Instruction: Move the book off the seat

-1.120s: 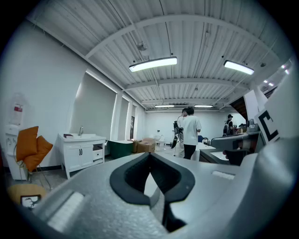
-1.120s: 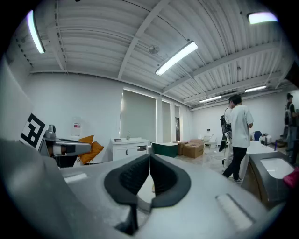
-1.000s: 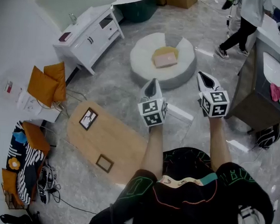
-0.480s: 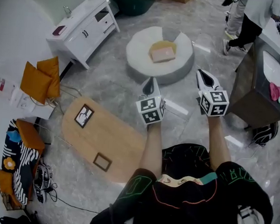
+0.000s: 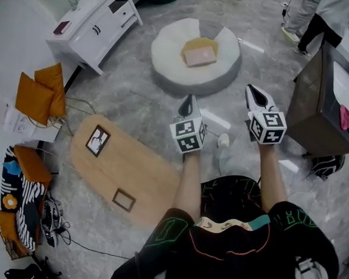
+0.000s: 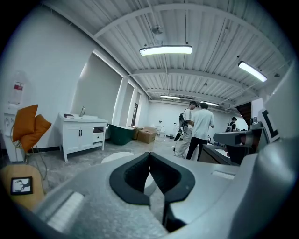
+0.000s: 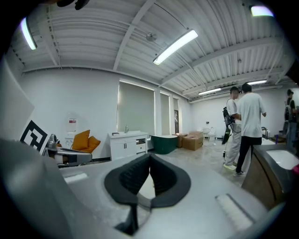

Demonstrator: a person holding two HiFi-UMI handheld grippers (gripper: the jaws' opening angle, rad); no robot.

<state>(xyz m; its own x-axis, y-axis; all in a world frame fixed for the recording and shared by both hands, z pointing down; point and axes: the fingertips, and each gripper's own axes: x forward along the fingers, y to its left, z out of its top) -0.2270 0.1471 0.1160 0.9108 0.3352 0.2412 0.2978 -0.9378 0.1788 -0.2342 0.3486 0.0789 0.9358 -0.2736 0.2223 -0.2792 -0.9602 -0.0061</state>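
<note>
Lying on round seat (image 5: 168, 55) at upper centre, pink book (image 5: 199, 53), hovering mid-frame, left gripper (image 5: 190, 99) and right gripper (image 5: 253, 91), jaws pressing together on nothing.

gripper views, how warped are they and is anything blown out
Left gripper view: heavy fisheye, black corners, straight lines bowed, strip light blown white, the shut left claw looming large. Right gripper view: same warp and dark corners. Head view: flatter, even light, soft shadows, the book on the seat easy to make out.
</note>
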